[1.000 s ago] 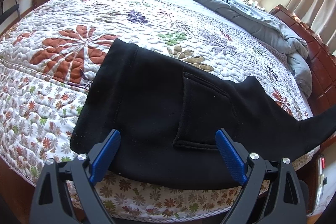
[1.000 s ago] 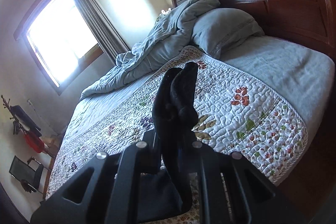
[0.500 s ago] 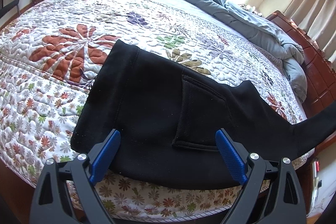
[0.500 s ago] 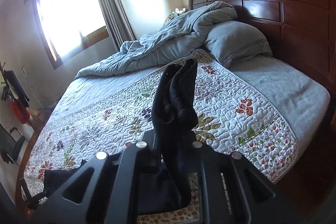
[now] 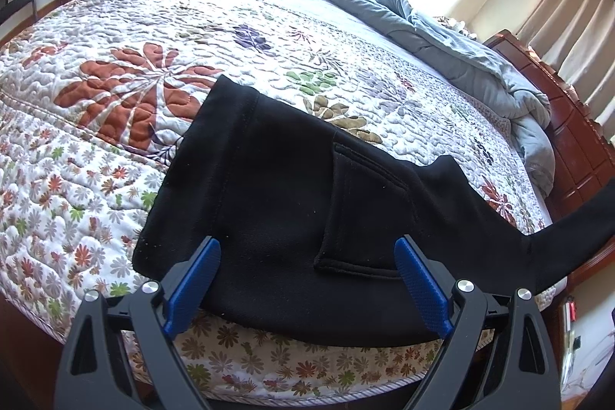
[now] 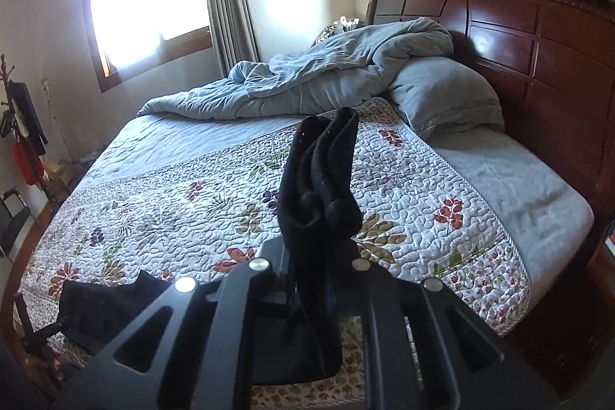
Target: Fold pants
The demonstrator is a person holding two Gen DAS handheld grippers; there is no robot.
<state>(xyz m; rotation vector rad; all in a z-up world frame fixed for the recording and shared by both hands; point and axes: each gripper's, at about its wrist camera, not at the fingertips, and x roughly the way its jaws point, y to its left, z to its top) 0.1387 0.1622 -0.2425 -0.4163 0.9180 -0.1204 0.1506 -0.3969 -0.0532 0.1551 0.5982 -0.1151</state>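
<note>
right hand-held gripper [image 6: 321,279] rolled level since earlier, clamping pants [image 6: 319,179].

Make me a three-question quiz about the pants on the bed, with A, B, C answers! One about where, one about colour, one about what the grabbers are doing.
1. Where does the wide part of the pants lie?
A. on the pillow
B. on the flowered quilt, near the bed's edge
C. on the floor

2. What colour are the pants?
A. black
B. red
C. grey

3. What is the right gripper doing?
A. standing wide open
B. pinching a bunch of the pants
C. holding the blanket

Answers:
1. B: the left wrist view shows the dark cloth spread on the quilt by the near edge, far from the pillow.
2. A: the cloth is black in both views.
3. B: black cloth stands up bunched between its closed jaws, while the left gripper stands open over the pants.
</note>
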